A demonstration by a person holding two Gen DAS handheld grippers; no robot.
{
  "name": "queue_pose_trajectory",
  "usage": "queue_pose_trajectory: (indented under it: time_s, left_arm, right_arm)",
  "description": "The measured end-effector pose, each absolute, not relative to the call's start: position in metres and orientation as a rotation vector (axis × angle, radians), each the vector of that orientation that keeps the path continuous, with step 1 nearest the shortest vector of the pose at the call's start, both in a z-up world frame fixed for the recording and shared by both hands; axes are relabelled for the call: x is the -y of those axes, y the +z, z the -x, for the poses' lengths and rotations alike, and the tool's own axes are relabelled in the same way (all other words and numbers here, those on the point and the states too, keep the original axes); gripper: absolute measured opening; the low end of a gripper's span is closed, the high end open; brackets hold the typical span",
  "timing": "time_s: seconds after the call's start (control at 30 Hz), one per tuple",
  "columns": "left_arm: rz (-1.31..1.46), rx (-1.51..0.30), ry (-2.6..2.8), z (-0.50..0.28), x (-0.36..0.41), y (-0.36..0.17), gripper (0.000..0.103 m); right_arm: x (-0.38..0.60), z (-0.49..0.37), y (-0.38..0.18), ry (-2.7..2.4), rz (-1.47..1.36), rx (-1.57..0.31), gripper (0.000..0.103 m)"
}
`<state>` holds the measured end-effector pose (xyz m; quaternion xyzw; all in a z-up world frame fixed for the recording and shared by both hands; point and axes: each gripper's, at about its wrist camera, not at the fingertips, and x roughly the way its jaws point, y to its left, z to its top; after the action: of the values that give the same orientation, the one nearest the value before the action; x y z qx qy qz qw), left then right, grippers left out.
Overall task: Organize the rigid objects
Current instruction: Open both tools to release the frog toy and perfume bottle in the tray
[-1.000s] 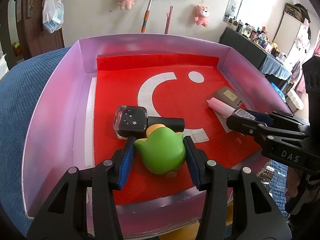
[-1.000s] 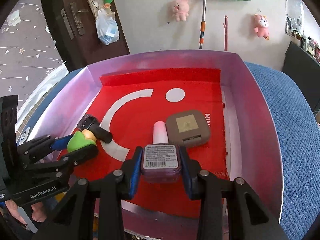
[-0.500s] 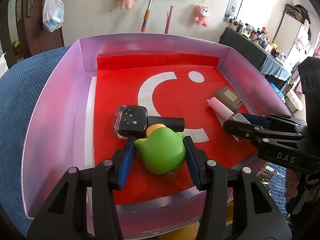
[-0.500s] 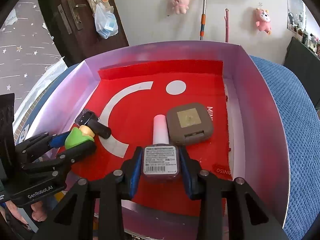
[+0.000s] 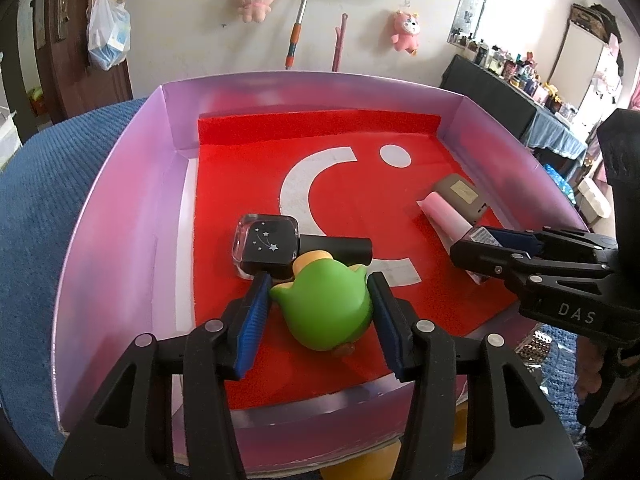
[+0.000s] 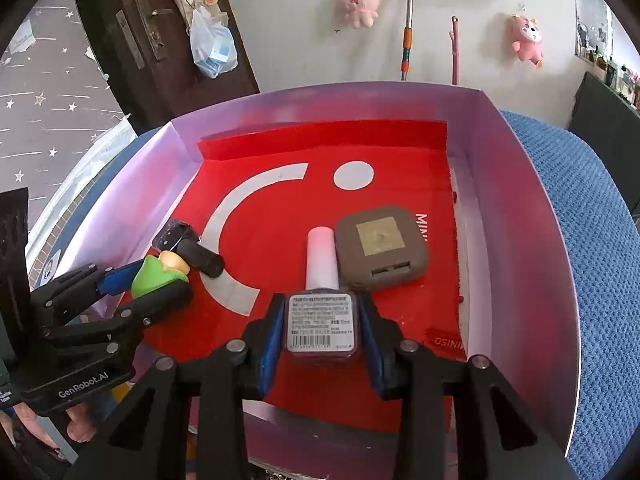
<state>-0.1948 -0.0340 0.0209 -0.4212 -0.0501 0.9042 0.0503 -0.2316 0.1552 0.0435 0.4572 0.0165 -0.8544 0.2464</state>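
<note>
A purple-walled tray point(image 5: 120, 216) with a red floor lies on a blue cloth. My left gripper point(image 5: 318, 300) is shut on a green toy figure point(image 5: 324, 308) resting on the red floor near the front wall; it also shows in the right wrist view point(image 6: 154, 280). A black star-marked bottle point(image 5: 268, 246) lies just beyond the toy. My right gripper point(image 6: 320, 320) is shut on a nail polish bottle point(image 6: 320, 320) with a pink cap point(image 6: 321, 256), lying on the floor. A brown square compact point(image 6: 380, 248) lies beside the cap.
The tray's walls point(image 6: 516, 208) stand on all sides. Blue cloth point(image 6: 592, 240) surrounds the tray. A door point(image 6: 160, 40), hanging plush toys point(image 6: 360, 2) and a mop handle point(image 6: 407, 24) are on the wall behind.
The right gripper with the nail polish bottle has drawn back slightly toward the tray's front. The left gripper and green toy have not moved.
</note>
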Motion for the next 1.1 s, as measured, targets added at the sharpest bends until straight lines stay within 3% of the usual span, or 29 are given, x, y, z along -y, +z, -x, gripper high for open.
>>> queue_pose_trajectory:
  time_s: [0.17, 0.27, 0.33, 0.57, 0.9, 0.97, 1.1]
  left_arm:
    - [1.26, 0.14, 2.789, 0.191, 0.036, 0.025, 0.053]
    - [1.246, 0.147, 2.804, 0.189, 0.038, 0.028, 0.056]
    - [1.236, 0.149, 2.814, 0.188, 0.039, 0.03, 0.064]
    - [1.2, 0.15, 2.819, 0.179, 0.04, 0.039, 0.069]
    - [1.098, 0.097, 2.842, 0.158, 0.026, 0.058, 0.096]
    - [1.082, 0.088, 2.858, 0.153, 0.026, 0.062, 0.097]
    - [1.06, 0.131, 2.863, 0.146, 0.03, 0.07, 0.097]
  right_arm:
    - [-0.155, 0.23, 0.044, -2.324, -1.244, -0.042, 0.04]
    - [-0.155, 0.227, 0.047, -2.322, -1.229, -0.038, 0.046]
    - [-0.155, 0.224, 0.05, -2.331, -1.213, -0.045, 0.05]
    - [-0.157, 0.21, 0.066, -2.344, -1.15, -0.032, 0.06]
    - [-0.17, 0.184, 0.091, -2.376, -1.047, 0.009, 0.071]
    - [-0.174, 0.179, 0.096, -2.387, -1.023, 0.02, 0.077]
    - [-0.181, 0.171, 0.101, -2.403, -0.993, 0.039, 0.078]
